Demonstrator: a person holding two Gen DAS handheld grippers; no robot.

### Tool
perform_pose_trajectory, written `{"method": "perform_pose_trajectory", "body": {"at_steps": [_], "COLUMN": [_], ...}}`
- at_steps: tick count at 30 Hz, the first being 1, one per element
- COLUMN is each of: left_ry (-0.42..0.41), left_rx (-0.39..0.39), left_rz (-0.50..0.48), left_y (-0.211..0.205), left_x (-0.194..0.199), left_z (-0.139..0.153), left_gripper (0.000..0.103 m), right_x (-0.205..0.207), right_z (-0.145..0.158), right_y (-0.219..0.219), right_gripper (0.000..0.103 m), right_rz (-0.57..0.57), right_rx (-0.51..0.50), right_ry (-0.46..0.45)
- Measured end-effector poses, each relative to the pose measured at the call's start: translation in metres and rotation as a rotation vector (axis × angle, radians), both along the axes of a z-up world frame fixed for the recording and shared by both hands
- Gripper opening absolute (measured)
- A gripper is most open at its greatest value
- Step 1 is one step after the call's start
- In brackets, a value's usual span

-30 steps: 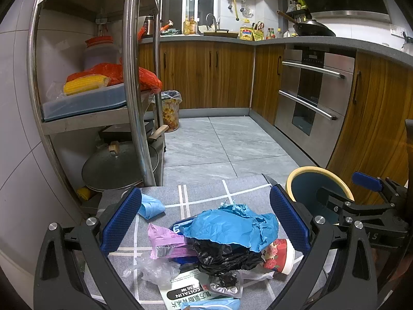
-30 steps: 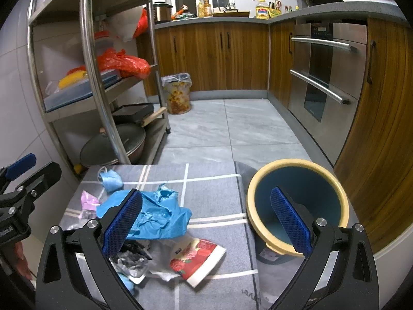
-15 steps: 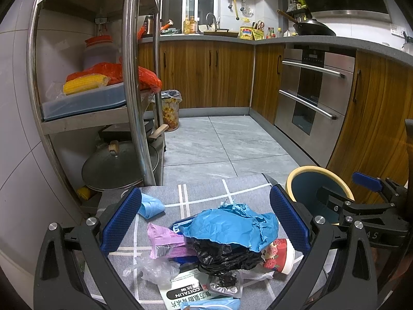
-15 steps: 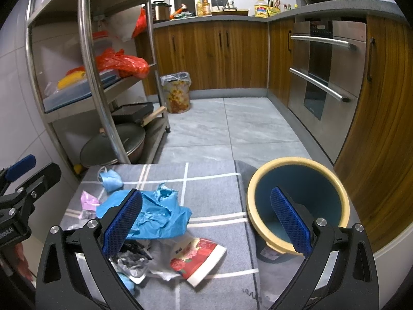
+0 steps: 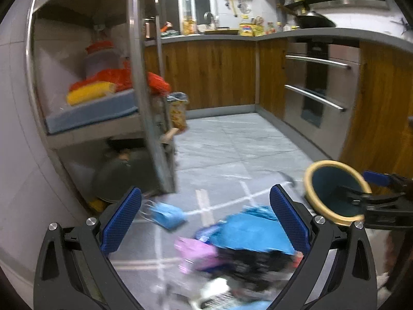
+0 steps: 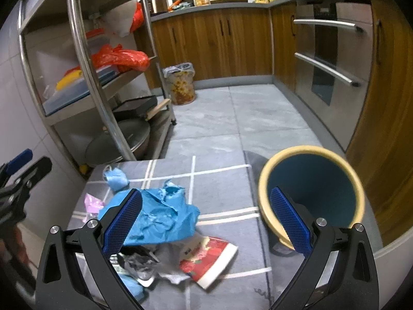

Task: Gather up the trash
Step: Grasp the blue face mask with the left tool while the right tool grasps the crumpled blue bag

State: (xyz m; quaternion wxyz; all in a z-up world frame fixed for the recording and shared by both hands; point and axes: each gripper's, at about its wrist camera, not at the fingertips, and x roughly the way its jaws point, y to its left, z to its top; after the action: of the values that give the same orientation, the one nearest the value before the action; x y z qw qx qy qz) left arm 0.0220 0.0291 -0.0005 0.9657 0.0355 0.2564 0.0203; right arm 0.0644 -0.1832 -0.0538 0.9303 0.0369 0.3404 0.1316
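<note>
The trash pile (image 6: 165, 230) lies on a grey mat (image 6: 222, 183) with white lines, topped by a crumpled blue bag (image 6: 157, 219), with a red printed wrapper (image 6: 209, 258) at its near edge and a small blue mask (image 6: 116, 178) just beyond it. It sits low between the fingers of the left gripper (image 5: 205, 222) and under the left finger of the right gripper (image 6: 205, 222). The yellow-rimmed bin (image 6: 312, 196) stands beside the pile, behind the right gripper's right finger. The right wrist view is sharp; the left wrist view is blurred but shows a pink wrapper (image 5: 196, 253) more fully. Both grippers are spread wide, holding and touching nothing.
</note>
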Motion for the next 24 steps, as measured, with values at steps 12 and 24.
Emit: {"method": "perform_pose_trajectory", "body": {"at_steps": [12,24], "left_ry": [0.151,0.441], "left_rx": [-0.086,-0.160], "left_rz": [0.175,0.125], "left_y": [0.096,0.106], "left_x": [0.083,0.154], "left_z": [-0.039,-0.137], "left_gripper": [0.097,0.067], "right_x": [0.027,0.048], "right_z": [-0.002,-0.034], "right_y": [0.039,0.073], "right_gripper": [0.093,0.061], "right_rz": [0.159,0.306], "right_rx": [0.044,0.032], "right_ry": [0.069,0.229]}}
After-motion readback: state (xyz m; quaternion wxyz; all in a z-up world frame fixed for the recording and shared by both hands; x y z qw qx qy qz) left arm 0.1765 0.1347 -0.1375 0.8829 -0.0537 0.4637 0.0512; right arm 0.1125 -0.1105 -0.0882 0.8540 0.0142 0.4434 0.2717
